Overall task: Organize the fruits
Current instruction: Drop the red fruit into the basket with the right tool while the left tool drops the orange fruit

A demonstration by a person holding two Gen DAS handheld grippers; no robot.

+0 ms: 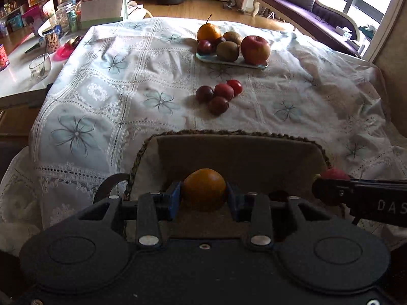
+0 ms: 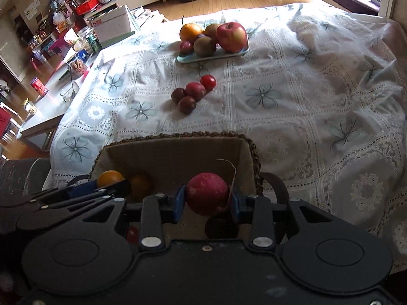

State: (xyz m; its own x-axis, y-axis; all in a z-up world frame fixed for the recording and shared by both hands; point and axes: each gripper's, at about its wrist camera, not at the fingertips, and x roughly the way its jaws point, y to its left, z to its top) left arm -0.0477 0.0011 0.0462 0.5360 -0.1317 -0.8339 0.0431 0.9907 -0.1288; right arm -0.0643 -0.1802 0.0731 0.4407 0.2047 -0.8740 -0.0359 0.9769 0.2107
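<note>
My left gripper (image 1: 204,193) is shut on an orange (image 1: 204,188) and holds it over the woven basket (image 1: 230,133). The right gripper (image 2: 206,198) is shut on a red apple (image 2: 206,193) above the same basket (image 2: 178,135). In the right wrist view the left gripper's orange (image 2: 110,177) shows at the basket's left, with a second orange (image 2: 140,183) lying inside. On the cloth beyond lie several small red plums (image 1: 218,94). Farther back, a pale plate (image 1: 230,63) carries an orange, kiwis, a plum and a big red apple (image 1: 255,50).
The white lace tablecloth (image 1: 114,96) covers the whole table. A side table (image 1: 17,76) at the left bears a glass cup, jars and boxes. A purple sofa (image 1: 305,10) stands at the far right by the window.
</note>
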